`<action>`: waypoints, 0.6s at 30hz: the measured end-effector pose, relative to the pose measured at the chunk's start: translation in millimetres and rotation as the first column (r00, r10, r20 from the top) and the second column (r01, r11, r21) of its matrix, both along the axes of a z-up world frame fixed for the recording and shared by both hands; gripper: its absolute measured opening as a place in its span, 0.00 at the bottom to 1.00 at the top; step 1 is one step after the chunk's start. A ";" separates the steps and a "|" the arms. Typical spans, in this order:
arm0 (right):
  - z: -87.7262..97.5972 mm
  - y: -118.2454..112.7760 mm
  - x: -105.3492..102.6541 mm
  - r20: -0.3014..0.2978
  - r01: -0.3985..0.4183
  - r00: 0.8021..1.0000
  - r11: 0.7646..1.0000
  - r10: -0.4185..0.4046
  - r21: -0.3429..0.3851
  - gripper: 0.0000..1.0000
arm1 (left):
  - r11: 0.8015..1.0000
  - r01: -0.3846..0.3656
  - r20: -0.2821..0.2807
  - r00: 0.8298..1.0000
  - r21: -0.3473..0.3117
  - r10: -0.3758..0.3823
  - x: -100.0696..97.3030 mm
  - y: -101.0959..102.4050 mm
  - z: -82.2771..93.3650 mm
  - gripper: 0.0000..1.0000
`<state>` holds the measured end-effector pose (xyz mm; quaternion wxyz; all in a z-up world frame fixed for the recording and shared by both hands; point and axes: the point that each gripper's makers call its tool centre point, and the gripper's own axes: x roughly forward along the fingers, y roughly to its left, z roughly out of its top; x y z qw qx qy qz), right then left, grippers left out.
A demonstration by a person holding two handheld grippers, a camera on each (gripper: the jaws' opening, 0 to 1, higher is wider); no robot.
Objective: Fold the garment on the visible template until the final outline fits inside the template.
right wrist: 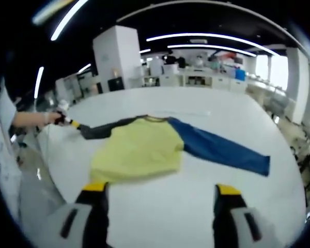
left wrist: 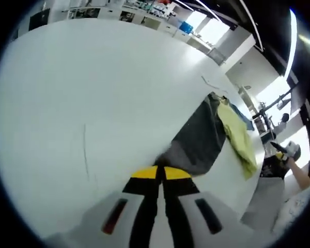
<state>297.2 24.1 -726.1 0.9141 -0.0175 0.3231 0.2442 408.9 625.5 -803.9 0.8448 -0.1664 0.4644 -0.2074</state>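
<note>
A long-sleeved garment lies spread flat on the white table (right wrist: 196, 206). Its body is yellow (right wrist: 137, 147), one sleeve is blue (right wrist: 222, 150) and the other is dark grey (right wrist: 101, 129). In the left gripper view the grey sleeve (left wrist: 196, 139) stretches away from my left gripper (left wrist: 160, 173), whose yellow-tipped jaws are shut on its cuff. The yellow body (left wrist: 237, 134) lies beyond. From the right gripper view, a hand holds the left gripper (right wrist: 70, 122) at the sleeve's end. My right gripper (right wrist: 161, 188) hovers open, jaws wide apart, just short of the garment's hem.
Faint thin lines (left wrist: 85, 150) are marked on the table top (left wrist: 93, 93). A person's arm (left wrist: 299, 173) reaches in at the table's edge. Desks, shelves and a white pillar (right wrist: 116, 54) stand far behind the table.
</note>
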 end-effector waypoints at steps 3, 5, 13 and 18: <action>0.5 4.3 -1.2 0.004 -0.002 1.000 1.000 0.002 0.003 0.83 | 0.998 0.064 0.043 0.997 -0.013 -0.063 8.6 -31.6 22.5 0.00; 1.7 8.7 -3.7 0.008 0.001 1.000 1.000 -0.001 0.006 0.83 | 0.995 0.095 0.063 0.994 -0.024 -0.093 11.6 -51.6 33.2 0.00; 3.3 7.8 -12.9 0.012 0.022 1.000 1.000 -0.022 0.015 0.83 | 0.982 0.184 0.067 0.981 -0.034 -0.181 16.0 -105.8 27.7 0.00; 1.5 0.3 -19.4 0.006 0.040 0.999 0.999 -0.040 0.016 0.83 | 0.976 0.216 0.056 0.975 -0.038 -0.214 19.7 -124.4 18.2 0.00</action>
